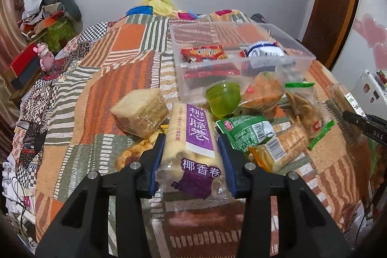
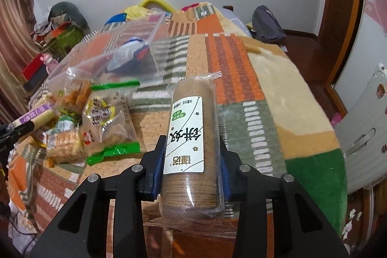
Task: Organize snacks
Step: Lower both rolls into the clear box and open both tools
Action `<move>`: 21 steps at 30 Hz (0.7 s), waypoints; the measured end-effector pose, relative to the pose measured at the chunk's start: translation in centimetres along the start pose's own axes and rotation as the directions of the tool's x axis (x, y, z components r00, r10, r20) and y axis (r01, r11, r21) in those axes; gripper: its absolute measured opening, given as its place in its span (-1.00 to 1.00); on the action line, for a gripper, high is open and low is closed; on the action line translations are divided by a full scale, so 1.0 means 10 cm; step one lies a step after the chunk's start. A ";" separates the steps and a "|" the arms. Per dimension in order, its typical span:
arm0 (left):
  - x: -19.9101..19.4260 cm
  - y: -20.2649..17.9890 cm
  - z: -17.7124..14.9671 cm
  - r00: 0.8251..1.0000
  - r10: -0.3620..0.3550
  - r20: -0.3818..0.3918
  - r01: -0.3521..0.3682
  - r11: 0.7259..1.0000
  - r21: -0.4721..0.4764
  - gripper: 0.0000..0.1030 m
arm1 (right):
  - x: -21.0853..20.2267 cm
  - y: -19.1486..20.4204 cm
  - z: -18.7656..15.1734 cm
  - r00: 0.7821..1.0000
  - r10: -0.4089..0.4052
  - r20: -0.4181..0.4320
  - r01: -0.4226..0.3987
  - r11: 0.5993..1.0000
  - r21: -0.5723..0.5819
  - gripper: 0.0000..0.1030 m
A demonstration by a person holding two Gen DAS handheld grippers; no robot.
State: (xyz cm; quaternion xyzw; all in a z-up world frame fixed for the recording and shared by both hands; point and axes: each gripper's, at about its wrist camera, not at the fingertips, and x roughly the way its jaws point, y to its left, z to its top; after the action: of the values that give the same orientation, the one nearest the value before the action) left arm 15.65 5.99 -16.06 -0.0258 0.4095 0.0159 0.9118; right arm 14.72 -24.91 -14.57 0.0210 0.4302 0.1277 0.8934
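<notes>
Even indoor light, fisheye-warped edges, dark corners

**Both grippers clamped, angled downward**

The left gripper (image 1: 191,149) is seen from behind in its own wrist view, its two black linkage arms spread in a V and its blue-padded fingers (image 1: 158,156) pressed against the sides of a purple-labelled roll pack (image 1: 193,137) — the pack is held lengthwise between them. In the right wrist view the tip of this gripper is glimpsed at the left edge.

The right gripper (image 2: 192,156) is posed alike: blue pads (image 2: 158,161) are closed on the flanks of a round biscuit pack (image 2: 191,137), which is pointed forward and tilted down. Its dark fingertip (image 1: 362,122) is caught at the right edge of the left wrist view.
</notes>
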 end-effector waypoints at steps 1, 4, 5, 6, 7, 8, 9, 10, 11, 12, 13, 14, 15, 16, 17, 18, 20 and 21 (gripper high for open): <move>-0.05 0.01 0.01 1.000 -0.002 0.010 0.002 1.000 -0.003 -0.18 | -0.02 0.02 0.02 1.000 0.001 0.007 -0.001 1.000 0.000 -0.33; -0.17 0.02 0.05 0.999 -0.007 0.037 0.008 1.000 -0.007 -0.18 | -0.12 0.08 0.11 0.999 0.002 0.038 -0.002 1.000 -0.008 -0.33; -0.19 0.02 0.07 0.999 -0.011 0.044 0.011 1.000 -0.009 -0.18 | -0.14 0.10 0.13 0.999 0.005 0.047 -0.004 1.000 -0.012 -0.33; -0.25 0.02 0.10 0.998 -0.016 0.057 0.016 1.000 -0.011 -0.18 | -0.17 0.12 0.16 0.998 0.010 0.057 -0.009 1.000 -0.014 -0.33; -0.29 0.02 0.12 0.998 -0.018 0.067 0.019 1.000 -0.012 -0.18 | -0.20 0.14 0.20 0.998 0.014 0.068 -0.013 1.000 -0.017 -0.33; -0.32 0.02 0.14 0.997 -0.021 0.076 0.022 1.000 -0.012 -0.18 | -0.23 0.16 0.23 0.997 0.018 0.080 -0.017 1.000 -0.022 -0.33; -0.37 0.02 0.18 0.995 -0.025 0.093 0.026 1.000 -0.012 -0.18 | -0.25 0.18 0.26 0.996 0.021 0.090 -0.019 0.999 -0.027 -0.33; -0.40 0.02 0.21 0.994 -0.028 0.105 0.029 0.999 -0.013 -0.18 | -0.28 0.21 0.30 0.994 0.025 0.103 -0.021 0.999 -0.031 -0.33; -0.43 0.01 0.25 0.993 -0.029 0.117 0.032 0.999 -0.016 -0.18 | -0.29 0.23 0.34 0.993 0.030 0.114 -0.027 0.999 -0.035 -0.33; -0.44 0.00 0.28 0.992 -0.031 0.125 0.034 0.999 -0.017 -0.18 | -0.32 0.26 0.39 0.991 0.039 0.126 -0.034 0.999 -0.038 -0.33; -0.45 -0.01 0.33 0.990 -0.034 0.134 0.036 0.999 -0.017 -0.18 | -0.32 0.29 0.43 0.990 0.046 0.134 -0.041 0.998 -0.041 -0.33; -0.46 -0.01 0.36 0.990 -0.034 0.140 0.037 0.999 -0.018 -0.18 | -0.31 0.31 0.48 0.989 0.051 0.141 -0.045 0.998 -0.044 -0.33; -0.46 -0.02 0.42 0.988 -0.036 0.152 0.039 0.999 -0.020 -0.18 | -0.31 0.35 0.53 0.987 0.055 0.152 -0.048 0.998 -0.051 -0.33; -0.46 -0.02 0.45 0.987 -0.037 0.158 0.040 0.999 -0.020 -0.18 | -0.30 0.38 0.57 0.985 0.059 0.161 -0.050 0.997 -0.056 -0.33; -0.46 -0.02 0.50 0.985 -0.037 0.169 0.042 0.999 -0.026 -0.18 | -0.30 0.41 0.61 0.984 0.064 0.169 -0.054 0.997 -0.062 -0.33; -0.45 -0.02 0.54 0.984 -0.040 0.174 0.046 0.999 -0.029 -0.18 | -0.29 0.44 0.63 0.982 0.071 0.176 -0.059 0.996 -0.068 -0.33; -0.42 -0.01 0.63 0.982 -0.052 0.183 0.060 0.997 -0.039 -0.18 | -0.26 0.52 0.71 0.978 0.083 0.192 -0.069 0.994 -0.082 -0.33; -0.41 -0.01 0.67 0.981 -0.055 0.185 0.064 0.997 -0.042 -0.18 | -0.25 0.57 0.75 0.976 0.089 0.200 -0.073 0.993 -0.089 -0.33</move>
State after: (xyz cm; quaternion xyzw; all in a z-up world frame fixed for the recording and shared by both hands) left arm 17.95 6.27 -8.58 -0.0580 0.3220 0.0008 0.9450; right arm 17.86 -19.45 -7.12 0.0151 0.3298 0.1786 0.9269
